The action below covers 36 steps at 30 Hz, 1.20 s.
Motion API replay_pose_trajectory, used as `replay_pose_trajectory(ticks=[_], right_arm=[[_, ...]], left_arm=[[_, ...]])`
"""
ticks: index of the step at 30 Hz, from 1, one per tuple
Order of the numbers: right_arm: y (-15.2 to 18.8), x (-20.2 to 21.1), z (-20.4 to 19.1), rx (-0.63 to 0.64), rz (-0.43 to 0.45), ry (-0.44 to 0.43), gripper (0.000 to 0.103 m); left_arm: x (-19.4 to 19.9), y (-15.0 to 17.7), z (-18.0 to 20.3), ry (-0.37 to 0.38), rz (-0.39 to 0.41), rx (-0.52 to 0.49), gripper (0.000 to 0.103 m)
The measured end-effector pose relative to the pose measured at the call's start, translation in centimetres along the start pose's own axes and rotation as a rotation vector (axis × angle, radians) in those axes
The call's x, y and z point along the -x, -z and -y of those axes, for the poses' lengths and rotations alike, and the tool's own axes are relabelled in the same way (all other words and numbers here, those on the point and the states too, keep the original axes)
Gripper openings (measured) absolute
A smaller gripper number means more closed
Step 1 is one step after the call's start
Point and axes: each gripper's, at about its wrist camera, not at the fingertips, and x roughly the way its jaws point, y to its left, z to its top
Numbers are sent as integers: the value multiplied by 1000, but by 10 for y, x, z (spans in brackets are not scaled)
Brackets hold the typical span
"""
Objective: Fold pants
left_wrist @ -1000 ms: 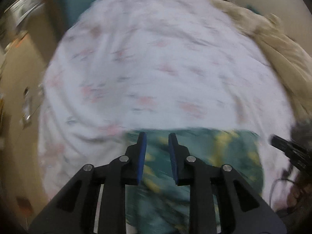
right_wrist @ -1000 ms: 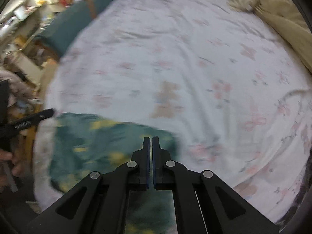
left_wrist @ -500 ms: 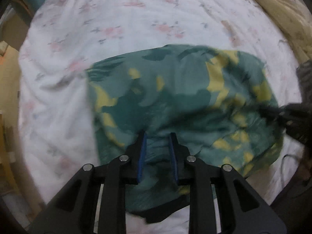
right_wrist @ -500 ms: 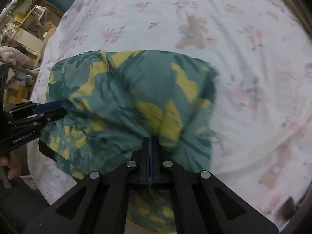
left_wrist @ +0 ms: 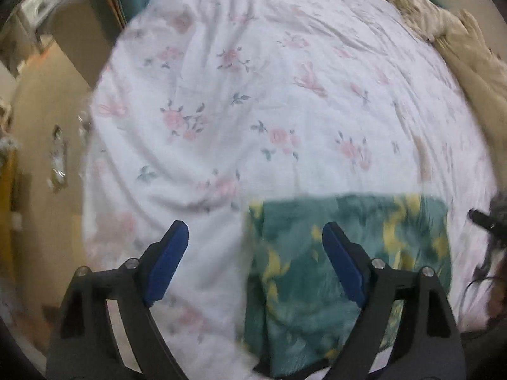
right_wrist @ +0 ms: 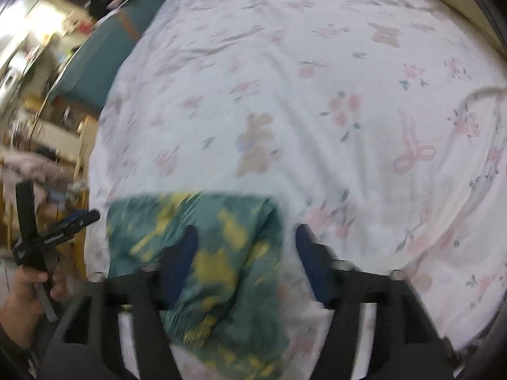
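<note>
Pants (left_wrist: pixel 342 253): green with yellow blotches, folded into a compact rectangular bundle, lying flat on the near edge of the bed. In the right wrist view the pants (right_wrist: pixel 202 253) sit low and left of centre, far edge straight, near end running down out of frame. Both views are motion-blurred, so fold layers can't be counted.

Left gripper (left_wrist: pixel 255 247): jaws spread wide, nothing between them. Left blue pad is over bare sheet, right blue pad is over the pants; can't tell if it touches the fabric. From the right wrist view the left gripper (right_wrist: pixel 68 223) shows at the far left edge, beside the pants' left side, held in the person's hand (right_wrist: pixel 28 288).

Right gripper (right_wrist: pixel 247 259): jaws spread wide, not pinching anything. Left finger overlaps the pants, right finger sits just past the pants' right edge over sheet. Heavily blurred. Its tip shows at the right edge of the left wrist view (left_wrist: pixel 481 218), near the pants' right side.

Around it: white floral bedsheet (left_wrist: pixel 253 95) with pink roses, bows and bears, wrinkled. Beige blanket (left_wrist: pixel 469 50) bunched along the far right. Teal chair (right_wrist: pixel 104 60) beyond the bed's left side, cluttered room behind it.
</note>
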Motion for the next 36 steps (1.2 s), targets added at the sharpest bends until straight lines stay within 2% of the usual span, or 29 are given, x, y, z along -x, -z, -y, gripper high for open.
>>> replay_pose_trajectory(ticks=[3,6,7,8,10,12,13,14,17,18,19,21,22,23,25,26,28,30,34,36], right_arm=[[-14,-23,16,-51,-44,-46,68],[-18,-50,13,5,-94,-24,66],[-16,-59,11,22,-117,-18,66],[-12,-66,9,36,-139,-17,62],[-12,-74,4,78,-156,2,48],[-14,-77,-2,92,-173,-32,13],[-16,-77,-3,96,-175,-43,12],[-15,-75,-6,119,-176,-34,9],[-16,-67,-14,164,-158,-33,7],[-17,-63,-16,176,-146,-32,6],[-19,-57,-19,194,-124,-23,6],[-27,-35,-27,240,14,-3,6],[-29,-22,-31,263,105,21,6],[-30,-16,-37,294,150,63,6],[-27,-23,-41,340,94,67,6],[-22,-27,-41,362,89,91,6],[-15,-25,-42,386,98,87,6],[-10,-11,-45,416,140,87,6],[14,18,-57,526,163,106,6],[31,25,-63,573,147,130,6]], left_arm=[[-28,-11,2,26,-57,-42,82],[-53,-11,1,58,-123,-60,78],[-56,-11,2,50,-121,-76,78],[-57,-11,4,39,-110,-96,78],[-56,-13,7,39,-86,-116,77],[-55,-15,14,66,-77,-164,47],[-55,-16,17,97,-89,-191,12],[-54,-18,20,118,-109,-211,7],[-42,-23,28,111,-80,-255,4],[-36,-26,29,110,-54,-255,4],[-26,-33,29,117,8,-245,4],[-5,-40,31,102,124,-258,4],[4,-41,36,77,188,-301,4],[8,-40,41,68,219,-338,4],[3,-34,54,25,205,-412,4],[-1,-34,54,23,198,-417,4],[0,-28,59,11,204,-429,4],[14,-23,64,29,233,-442,4],[46,0,59,60,251,-529,4],[53,19,64,41,244,-606,4]])
